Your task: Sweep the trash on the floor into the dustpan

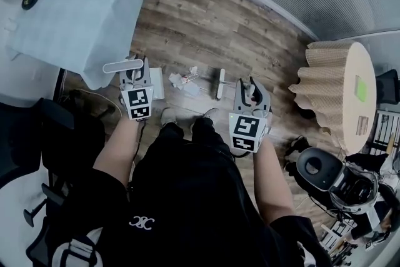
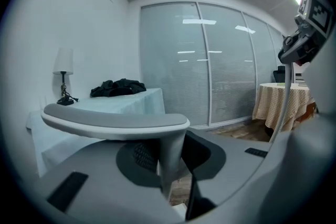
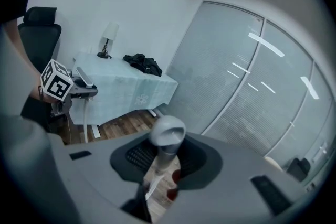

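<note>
Small white scraps of trash (image 1: pixel 185 80) lie on the wood floor just ahead of the person's feet. A white dustpan (image 1: pixel 155 82) rests on the floor to their left. Its upright stem ends in a flat grey handle (image 1: pixel 123 65) (image 2: pixel 115 122), and my left gripper (image 1: pixel 134 77) (image 2: pixel 170 165) is shut on that stem. To the right of the trash stands a white broom head (image 1: pixel 220 83). The broom's handle, with a rounded grey top (image 3: pixel 167 135), rises between the jaws of my right gripper (image 1: pixel 251 94) (image 3: pixel 160 165), which is shut on it.
A table under a pale blue cloth (image 1: pixel 94 3) stands at the back left, with a lamp (image 2: pixel 64 68) and dark clothes (image 2: pixel 118 86) on it. A round table with a beige cloth (image 1: pixel 337 90) is at the right, a black office chair (image 1: pixel 37 147) at the left, frosted glass walls behind.
</note>
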Motion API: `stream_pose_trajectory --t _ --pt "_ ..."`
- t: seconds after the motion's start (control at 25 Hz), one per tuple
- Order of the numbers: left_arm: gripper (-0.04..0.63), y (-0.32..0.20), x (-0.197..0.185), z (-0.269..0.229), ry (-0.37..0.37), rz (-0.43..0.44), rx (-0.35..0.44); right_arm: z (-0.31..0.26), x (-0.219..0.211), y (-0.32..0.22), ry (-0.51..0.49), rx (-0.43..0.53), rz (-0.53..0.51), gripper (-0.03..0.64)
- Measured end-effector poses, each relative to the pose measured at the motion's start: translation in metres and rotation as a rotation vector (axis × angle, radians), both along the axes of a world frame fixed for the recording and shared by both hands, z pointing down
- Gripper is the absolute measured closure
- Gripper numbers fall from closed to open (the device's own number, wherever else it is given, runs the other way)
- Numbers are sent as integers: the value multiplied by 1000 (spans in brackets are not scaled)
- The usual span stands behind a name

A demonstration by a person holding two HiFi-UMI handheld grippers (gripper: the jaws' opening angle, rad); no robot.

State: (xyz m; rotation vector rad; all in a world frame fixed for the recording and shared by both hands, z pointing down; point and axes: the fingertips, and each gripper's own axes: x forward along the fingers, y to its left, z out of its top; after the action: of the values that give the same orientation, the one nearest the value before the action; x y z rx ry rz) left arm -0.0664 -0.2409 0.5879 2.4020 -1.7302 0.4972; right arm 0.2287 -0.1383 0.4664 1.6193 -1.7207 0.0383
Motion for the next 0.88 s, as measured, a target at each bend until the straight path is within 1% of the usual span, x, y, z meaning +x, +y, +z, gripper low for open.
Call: stream_pose_trajectory --t 0.08,0.16,0.24,0.32,0.44,0.6,0.68,0.8,0.88 --pt "512 0 0 3 -4 -9 2 9 0 -7 35 4 -15 502" --pt "512 -2 0 5 -7 -12 -2 22 -7 -12 60 -14 -34 502" --pt "512 -1 -1 8 -5 -13 -11 35 -16 -15 62 -46 -51 503" --pt "512 3 -4 10 -3 -15 -19 43 -27 -16 41 -66 -70 506" --pt "512 7 -9 12 0 -28 -32 47 -39 -21 -33 -69 -102 509" --pt "512 7 -18 18 -9 -50 -47 42 -48 -39 -166 -63 -68 511" --pt "512 6 -19 19 -14 -49 -53 36 -56 -50 -223 -50 -71 511" --pt "512 8 -16 21 -16 -33 -63 24 -67 -63 -364 -24 -58 512" --pt "512 10 -15 22 -6 -21 -70 16 -68 -70 -435 3 -33 511"
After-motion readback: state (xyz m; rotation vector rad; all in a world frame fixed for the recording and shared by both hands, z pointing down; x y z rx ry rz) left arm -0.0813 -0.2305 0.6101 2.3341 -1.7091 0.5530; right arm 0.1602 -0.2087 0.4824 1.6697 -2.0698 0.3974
